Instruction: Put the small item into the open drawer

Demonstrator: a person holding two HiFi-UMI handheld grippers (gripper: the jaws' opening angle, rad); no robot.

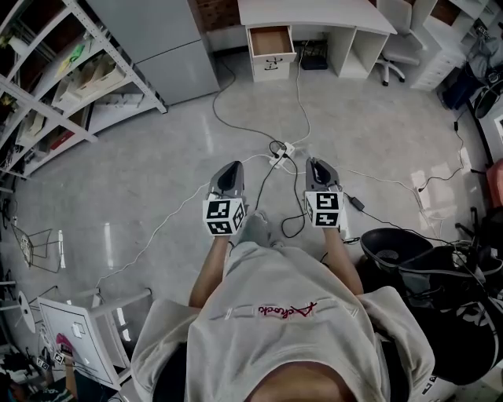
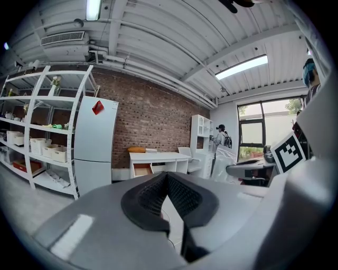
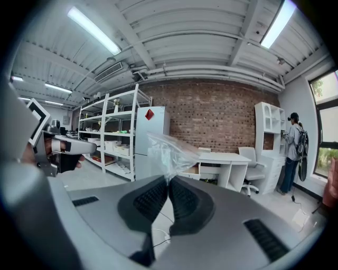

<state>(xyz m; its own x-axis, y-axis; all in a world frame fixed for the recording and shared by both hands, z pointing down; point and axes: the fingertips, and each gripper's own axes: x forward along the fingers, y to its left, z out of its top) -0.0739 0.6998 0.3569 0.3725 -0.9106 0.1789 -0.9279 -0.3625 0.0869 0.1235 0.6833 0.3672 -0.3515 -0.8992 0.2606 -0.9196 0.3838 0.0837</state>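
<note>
A small clear plastic bag (image 3: 170, 152) sticks up from my right gripper (image 3: 168, 182), whose jaws are shut on its lower edge. My left gripper (image 2: 167, 176) is shut with nothing between its pads. In the head view both grippers are held side by side over the floor, the left gripper (image 1: 228, 177) and the right gripper (image 1: 319, 169), pointing toward the far wall; the bag does not show there. The open drawer (image 1: 269, 41) hangs out of a white desk (image 1: 314, 14) well ahead of them. The same drawer (image 2: 141, 170) shows wooden and empty-looking in the left gripper view.
White cables and a power strip (image 1: 280, 151) lie on the floor between me and the desk. Shelving (image 1: 55, 86) and a grey fridge (image 1: 169, 47) line the left. An office chair (image 1: 397, 51) stands right of the desk. Black bins (image 1: 393, 247) sit at my right. A person (image 3: 291, 153) stands far right.
</note>
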